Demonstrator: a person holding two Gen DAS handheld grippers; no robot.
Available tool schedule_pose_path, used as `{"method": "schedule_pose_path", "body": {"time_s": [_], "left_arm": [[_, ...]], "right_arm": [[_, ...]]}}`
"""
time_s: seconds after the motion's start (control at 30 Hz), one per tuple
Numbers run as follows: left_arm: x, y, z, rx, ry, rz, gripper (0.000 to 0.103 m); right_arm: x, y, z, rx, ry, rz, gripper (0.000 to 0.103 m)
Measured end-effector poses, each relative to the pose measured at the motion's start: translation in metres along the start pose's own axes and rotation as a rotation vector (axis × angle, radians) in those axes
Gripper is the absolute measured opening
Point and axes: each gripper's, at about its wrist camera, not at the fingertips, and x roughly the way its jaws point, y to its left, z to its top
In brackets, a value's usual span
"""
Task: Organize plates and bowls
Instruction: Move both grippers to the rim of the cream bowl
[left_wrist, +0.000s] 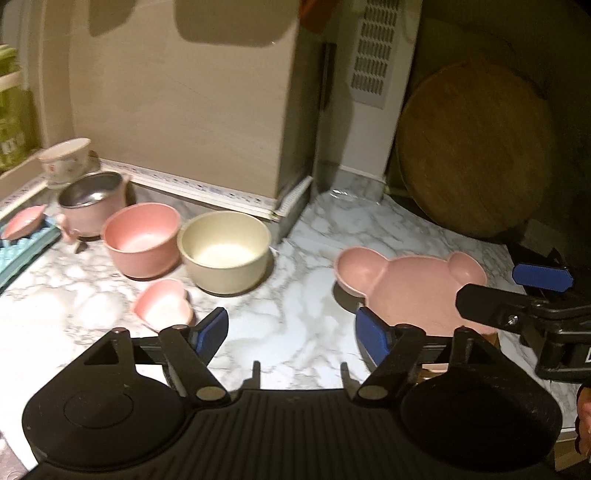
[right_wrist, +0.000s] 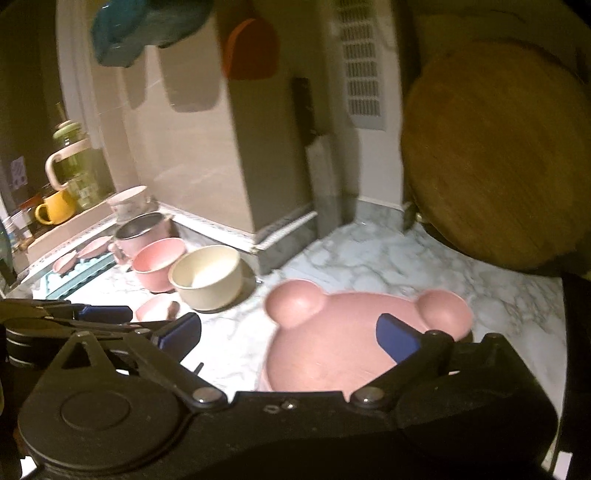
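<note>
A pink bear-shaped plate (left_wrist: 413, 291) (right_wrist: 332, 332) lies on the marble counter (left_wrist: 295, 288). My left gripper (left_wrist: 293, 334) is open above bare counter, with its right pad at the plate's left edge and nothing between its fingers. My right gripper (right_wrist: 288, 336) stands wide open over the plate's near side, its right pad above the plate and neither pad touching it. One of its fingers (left_wrist: 543, 277) shows at the right of the left wrist view. A cream bowl (left_wrist: 225, 251) (right_wrist: 207, 277), a pink bowl (left_wrist: 142, 238) (right_wrist: 157, 264) and a small pink heart dish (left_wrist: 164, 304) stand to the left.
A pink pot with a steel inside (left_wrist: 92, 206), a floral bowl (left_wrist: 66, 158) and a small pink dish (left_wrist: 24, 221) on a blue mat sit at the far left. A round wooden board (left_wrist: 476, 151) (right_wrist: 495, 155) leans at the back right. A wall corner juts out behind the bowls.
</note>
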Motion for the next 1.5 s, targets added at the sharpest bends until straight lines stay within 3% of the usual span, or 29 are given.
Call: {"method": "schedule_pose_path", "body": {"time_s": [0.3,0.37,0.43,0.47,0.7,1.07,1.37,1.5], "left_arm": [[-0.019,0.022,0.001,-0.004,-0.028,0.082,0.08],[-0.02,0.026,0.002,-0.004,-0.033,0.096,0.085],[-0.023,0.031,0.003,-0.011,-0.05,0.104,0.102],[-0.024,0.033,0.003,-0.018,-0.064,0.119,0.103],[-0.012,0.046,0.015,-0.047,-0.086,0.158,0.103],[0.042,0.077,0.04,-0.184,0.017,0.135,0.103],[0.079,0.101,0.049,-0.275,0.031,0.244,0.103],[0.097,0.106,0.052,-0.302,0.076,0.252,0.102]], "right_arm": [[0.008,0.037,0.008,-0.004,0.005,0.045,0.103],[0.009,0.042,0.009,-0.006,0.003,0.052,0.103],[0.011,0.046,0.012,-0.004,-0.001,0.058,0.103],[0.013,0.047,0.014,-0.005,-0.002,0.062,0.103],[0.036,0.05,0.031,-0.027,0.0,0.094,0.103],[0.099,0.047,0.064,-0.065,0.057,0.135,0.103],[0.168,0.042,0.083,-0.023,0.202,0.17,0.1],[0.194,0.041,0.086,-0.009,0.274,0.138,0.095]]}}
